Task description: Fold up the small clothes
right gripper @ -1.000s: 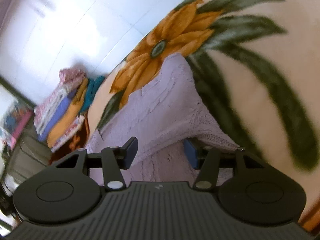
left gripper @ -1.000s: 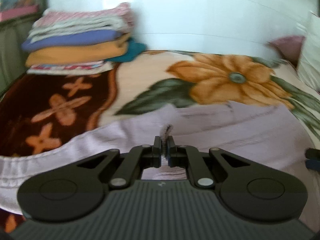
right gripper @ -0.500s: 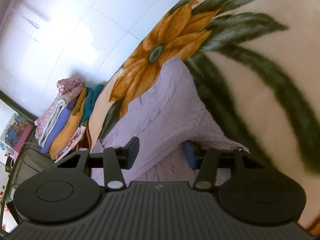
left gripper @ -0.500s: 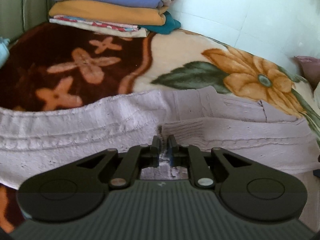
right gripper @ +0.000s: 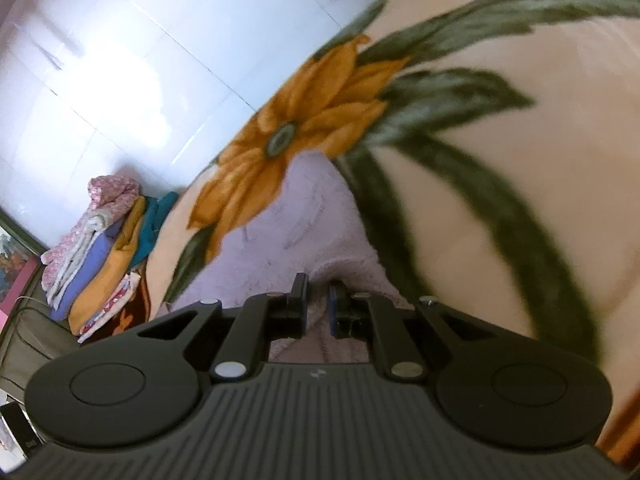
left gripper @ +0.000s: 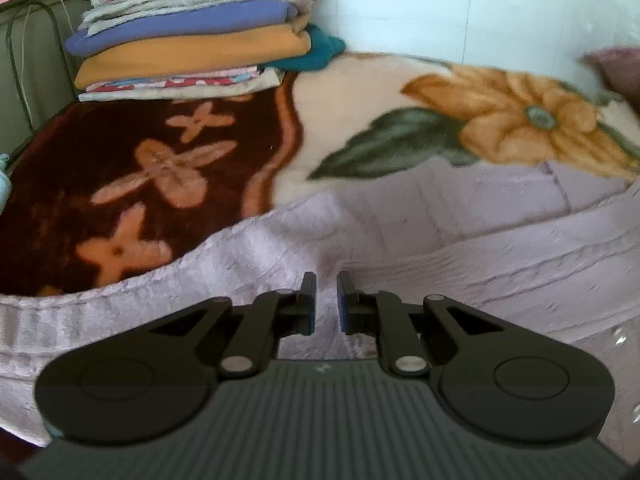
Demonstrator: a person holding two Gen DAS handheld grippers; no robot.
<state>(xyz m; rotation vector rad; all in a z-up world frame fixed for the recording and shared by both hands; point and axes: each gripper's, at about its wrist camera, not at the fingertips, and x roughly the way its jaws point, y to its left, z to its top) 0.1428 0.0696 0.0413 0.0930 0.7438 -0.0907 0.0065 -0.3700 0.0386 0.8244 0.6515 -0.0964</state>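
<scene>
A pale lilac knit garment [left gripper: 460,248] lies partly folded on a flowered blanket [left gripper: 360,92]. It also shows in the right wrist view [right gripper: 288,232]. My left gripper [left gripper: 326,300] hovers just above the garment's near fold, its jaws a small gap apart with nothing between them. My right gripper [right gripper: 318,300] sits at the garment's near right corner, its jaws closed down to a narrow gap with a ridge of lilac fabric pinched between them.
A stack of folded clothes [left gripper: 196,36] sits at the blanket's far left corner by the white tiled wall [left gripper: 460,4], and shows in the right wrist view [right gripper: 100,248]. A pinkish cushion [left gripper: 616,68] lies at the far right.
My left gripper has opened slightly and let go of the garment's fold. My right gripper has closed from wide open onto the garment's corner.
</scene>
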